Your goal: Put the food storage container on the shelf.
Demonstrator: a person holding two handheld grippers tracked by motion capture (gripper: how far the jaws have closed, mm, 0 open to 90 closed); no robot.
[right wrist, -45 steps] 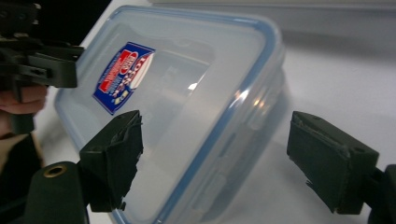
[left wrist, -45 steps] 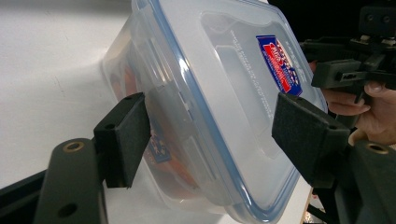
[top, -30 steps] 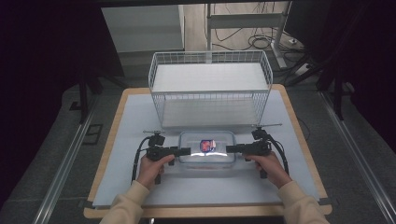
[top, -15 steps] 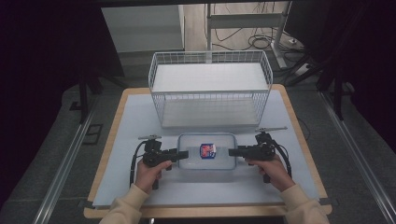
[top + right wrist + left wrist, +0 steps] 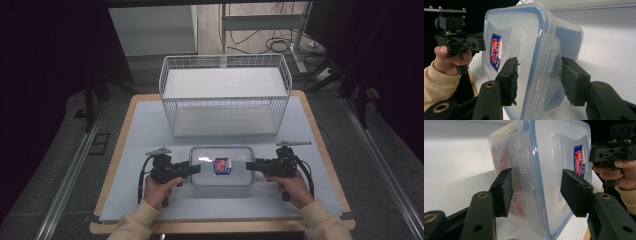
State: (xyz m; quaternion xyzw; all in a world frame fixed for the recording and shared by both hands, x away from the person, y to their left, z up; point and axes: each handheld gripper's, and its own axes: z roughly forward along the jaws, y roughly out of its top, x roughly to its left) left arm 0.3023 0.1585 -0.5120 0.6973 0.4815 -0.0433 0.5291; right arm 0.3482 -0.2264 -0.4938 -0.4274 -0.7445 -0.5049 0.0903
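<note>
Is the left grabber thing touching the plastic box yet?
Apart. In the left gripper view, the left gripper straddles the plastic box at its end latch, with a clear gap inside each of the jaws.

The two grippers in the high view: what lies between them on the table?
In the high view, a clear plastic container with a blue-rimmed lid lies between the left gripper and the right gripper, one at each short end.

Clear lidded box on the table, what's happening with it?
A person holds a pair of tongs in each hand, one at each short end of the plastic box. The left tongs straddle the box's left end clip, jaws open with a gap on both sides. The right tongs straddle the right end clip, also not clamped. The box sits on the white mat in front of the wire basket.
</note>
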